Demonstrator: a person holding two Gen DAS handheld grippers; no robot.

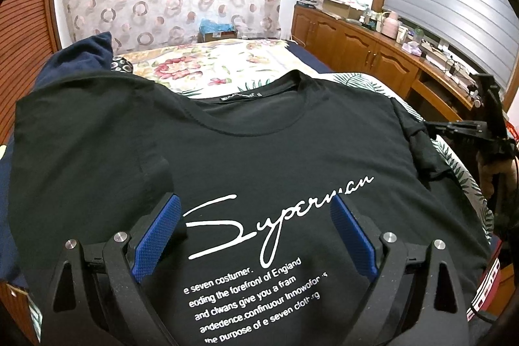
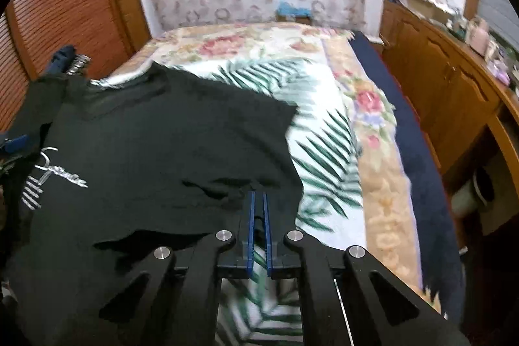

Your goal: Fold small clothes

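Note:
A black T-shirt [image 1: 259, 151] with white "Superman" lettering lies front up on the bed, collar toward the far end. My left gripper [image 1: 256, 216] is open just above the chest print, blue pads spread to either side, holding nothing. My right gripper [image 2: 258, 200] is shut on the right edge of the T-shirt [image 2: 162, 151] near the sleeve, and the cloth bunches at its tips. It also shows in the left wrist view [image 1: 454, 128] at the shirt's right sleeve.
The bed carries a floral and palm-leaf blanket [image 2: 324, 135] over a navy sheet [image 2: 412, 151]. A navy pillow [image 1: 94, 54] lies at the far left. A wooden cabinet [image 1: 373, 51] with clutter runs along the right. A slatted wooden door [image 2: 65, 5] stands left.

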